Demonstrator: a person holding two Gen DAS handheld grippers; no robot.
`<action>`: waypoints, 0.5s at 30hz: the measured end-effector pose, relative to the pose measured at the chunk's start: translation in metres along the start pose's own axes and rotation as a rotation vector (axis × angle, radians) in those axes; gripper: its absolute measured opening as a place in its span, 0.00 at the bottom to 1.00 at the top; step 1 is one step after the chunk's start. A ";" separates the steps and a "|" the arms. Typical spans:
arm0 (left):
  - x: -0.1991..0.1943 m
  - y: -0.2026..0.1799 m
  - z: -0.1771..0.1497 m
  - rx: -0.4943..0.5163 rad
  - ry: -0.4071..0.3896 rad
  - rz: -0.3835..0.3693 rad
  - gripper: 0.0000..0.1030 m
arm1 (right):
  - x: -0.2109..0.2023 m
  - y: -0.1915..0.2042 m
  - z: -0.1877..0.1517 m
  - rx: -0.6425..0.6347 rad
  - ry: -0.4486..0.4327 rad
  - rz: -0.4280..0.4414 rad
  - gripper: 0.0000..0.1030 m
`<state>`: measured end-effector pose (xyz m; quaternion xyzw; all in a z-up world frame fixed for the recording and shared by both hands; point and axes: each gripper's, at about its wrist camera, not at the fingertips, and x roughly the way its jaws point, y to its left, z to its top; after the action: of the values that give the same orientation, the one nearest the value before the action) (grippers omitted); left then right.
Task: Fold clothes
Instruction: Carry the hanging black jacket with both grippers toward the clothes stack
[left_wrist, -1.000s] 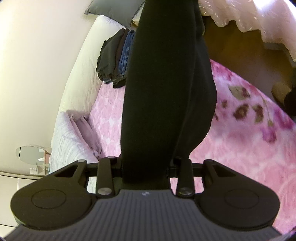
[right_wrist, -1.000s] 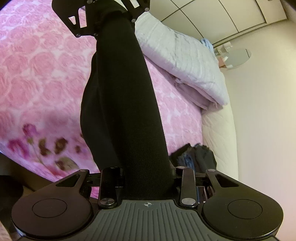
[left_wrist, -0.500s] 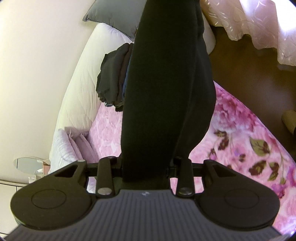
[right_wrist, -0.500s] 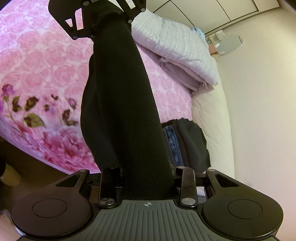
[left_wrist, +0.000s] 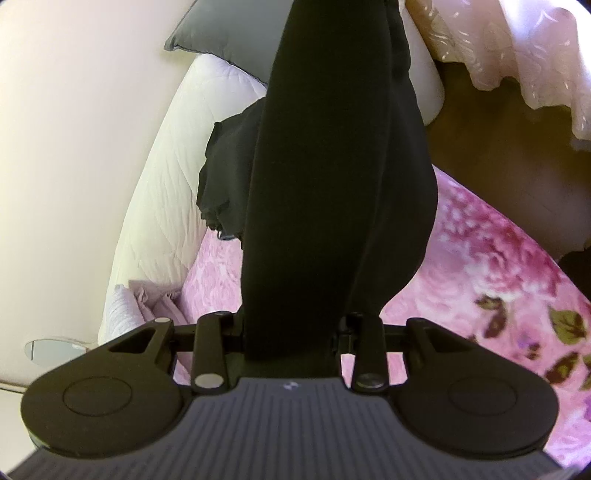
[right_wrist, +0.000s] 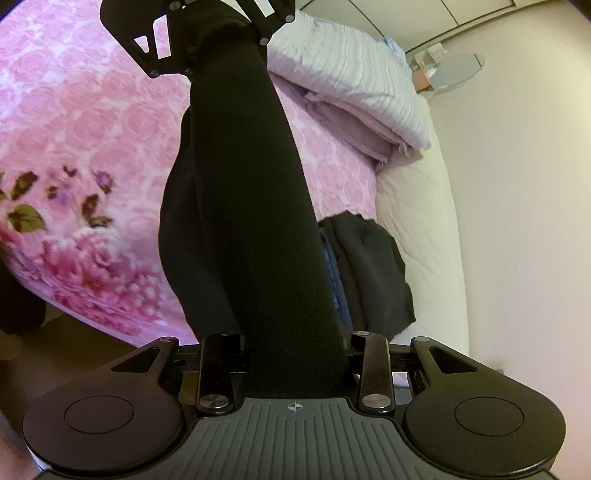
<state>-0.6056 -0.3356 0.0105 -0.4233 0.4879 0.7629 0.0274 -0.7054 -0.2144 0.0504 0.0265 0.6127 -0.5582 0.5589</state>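
A long black garment (left_wrist: 332, 184) hangs stretched in the air between my two grippers, above the pink floral bed (left_wrist: 480, 280). My left gripper (left_wrist: 291, 343) is shut on one end of it; the cloth hides its fingertips. My right gripper (right_wrist: 295, 365) is shut on the other end of the black garment (right_wrist: 258, 221). The left gripper (right_wrist: 207, 33) shows at the top of the right wrist view, clamped on the far end. The garment sags a little in the middle.
A pile of dark folded clothes (right_wrist: 365, 273) lies on the bed by the white padded headboard (right_wrist: 424, 221); it also shows in the left wrist view (left_wrist: 229, 177). Lilac folded bedding (right_wrist: 354, 92) and a grey pillow (left_wrist: 229, 40) lie along the headboard. Dark floor (left_wrist: 498, 147) borders the bed.
Both grippers have carried the stretched black garment toward the pile of dark clothes by the headboard. The grip on both ends is unchanged.
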 end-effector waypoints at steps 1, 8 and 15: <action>0.006 0.006 0.002 -0.003 -0.006 -0.005 0.31 | 0.006 -0.008 0.000 0.002 0.007 0.002 0.33; 0.028 0.054 0.006 0.006 -0.028 0.023 0.31 | 0.029 -0.055 0.005 0.009 0.010 -0.011 0.33; 0.044 0.095 0.012 -0.026 -0.007 0.080 0.31 | 0.047 -0.103 0.010 -0.011 -0.040 -0.026 0.33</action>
<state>-0.6840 -0.3924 0.0512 -0.4013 0.4944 0.7710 -0.0068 -0.7843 -0.2878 0.0869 0.0041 0.6048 -0.5624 0.5638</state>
